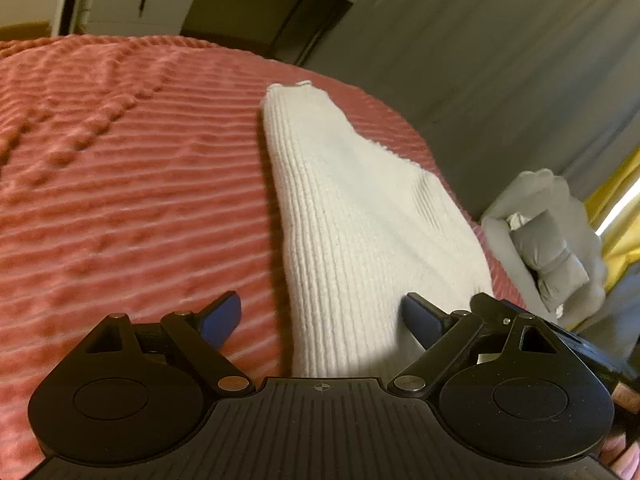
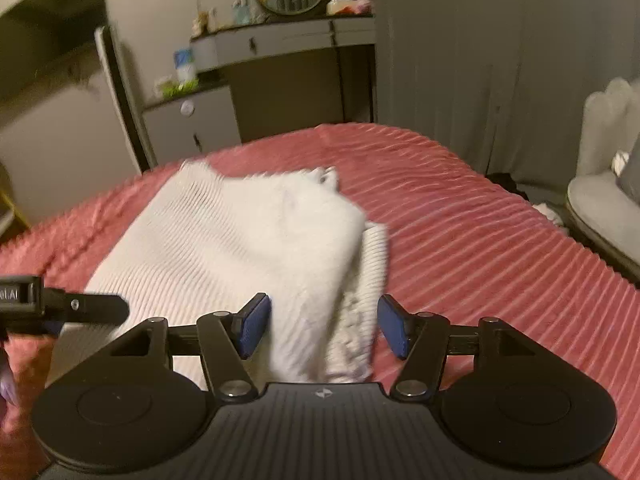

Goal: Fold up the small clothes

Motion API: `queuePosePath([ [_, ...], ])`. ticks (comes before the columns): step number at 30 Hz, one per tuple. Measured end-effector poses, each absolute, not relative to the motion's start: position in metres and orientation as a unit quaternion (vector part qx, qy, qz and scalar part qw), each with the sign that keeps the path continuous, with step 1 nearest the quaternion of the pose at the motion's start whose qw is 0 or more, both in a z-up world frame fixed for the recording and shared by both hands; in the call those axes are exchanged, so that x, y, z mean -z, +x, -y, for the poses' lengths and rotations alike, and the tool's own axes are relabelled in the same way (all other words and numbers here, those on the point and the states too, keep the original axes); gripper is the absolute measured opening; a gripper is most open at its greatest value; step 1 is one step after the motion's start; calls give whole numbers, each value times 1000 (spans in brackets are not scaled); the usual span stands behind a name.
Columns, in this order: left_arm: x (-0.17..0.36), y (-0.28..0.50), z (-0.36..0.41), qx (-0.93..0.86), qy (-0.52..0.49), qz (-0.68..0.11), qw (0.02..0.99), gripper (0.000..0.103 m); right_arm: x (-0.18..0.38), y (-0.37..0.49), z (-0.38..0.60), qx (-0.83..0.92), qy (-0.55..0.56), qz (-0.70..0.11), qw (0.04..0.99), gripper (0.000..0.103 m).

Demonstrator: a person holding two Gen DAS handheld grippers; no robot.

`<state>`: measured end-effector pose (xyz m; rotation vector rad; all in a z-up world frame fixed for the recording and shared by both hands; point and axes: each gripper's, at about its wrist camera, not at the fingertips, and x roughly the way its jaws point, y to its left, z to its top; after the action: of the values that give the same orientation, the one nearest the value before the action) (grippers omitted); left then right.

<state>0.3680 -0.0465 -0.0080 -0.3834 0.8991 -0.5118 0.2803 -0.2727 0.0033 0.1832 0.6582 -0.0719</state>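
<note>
The left gripper (image 1: 320,316) hovered low over a pink ribbed bedspread (image 1: 120,184), its blue-padded fingers (image 1: 220,318) spread wide apart. Between them ran a white ribbed knit garment (image 1: 352,216), lying lengthwise away from the camera and narrowing toward its far end (a small hem edge showed there). The right-hand pad sat just at the garment's near edge. Beyond the bed's right side stood a pale grey armchair (image 1: 560,216) beside a grey curtain (image 1: 500,60).
</note>
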Motion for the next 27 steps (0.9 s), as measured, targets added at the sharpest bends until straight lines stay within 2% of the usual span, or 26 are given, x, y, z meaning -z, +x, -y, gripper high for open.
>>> queuePosePath([
  [4, 13, 378, 53, 255, -172, -420, 854, 91, 10, 293, 293, 18, 146, -346, 927, 65],
  [5, 15, 382, 54, 261, -179, -422, 849, 84, 14, 298, 301, 14, 175, -350, 920, 68],
  [6, 16, 384, 53, 266, -188, -425, 844, 79, 19, 303, 309, 12, 207, -356, 911, 76],
  [7, 15, 385, 52, 273, -204, -427, 837, 67, 26, 308, 320, 9, 250, -364, 897, 78],
  [9, 14, 384, 52, 276, -213, -422, 837, 61, 35, 311, 334, 5, 322, -361, 875, 80],
  [11, 13, 381, 53, 279, -199, -416, 842, 52, 31, 310, 334, -1, 342, -363, 867, 70],
  [12, 12, 380, 53, 279, -200, -413, 844, 51, 31, 310, 333, -17, 352, -361, 864, 49],
  [13, 13, 379, 52, 278, -206, -412, 843, 51, 30, 308, 330, -29, 364, -357, 860, 45],
  [16, 16, 383, 57, 256, -198, -426, 845, 60, 34, 312, 319, -9, 338, -364, 868, 47],
  [17, 14, 381, 59, 255, -192, -426, 847, 54, 33, 314, 316, -3, 342, -364, 866, 47],
  [19, 5, 378, 55, 261, -190, -422, 848, 45, 26, 316, 310, 4, 332, -362, 871, 35],
  [20, 0, 377, 52, 260, -193, -421, 847, 42, 20, 316, 307, 3, 321, -360, 876, 34],
  [25, -29, 346, 13, 267, -192, -416, 847, 42, -8, 291, 302, -70, 344, -337, 873, 30],
  [27, -32, 329, -6, 262, -192, -435, 840, 45, -10, 276, 294, -96, 343, -342, 870, 30],
])
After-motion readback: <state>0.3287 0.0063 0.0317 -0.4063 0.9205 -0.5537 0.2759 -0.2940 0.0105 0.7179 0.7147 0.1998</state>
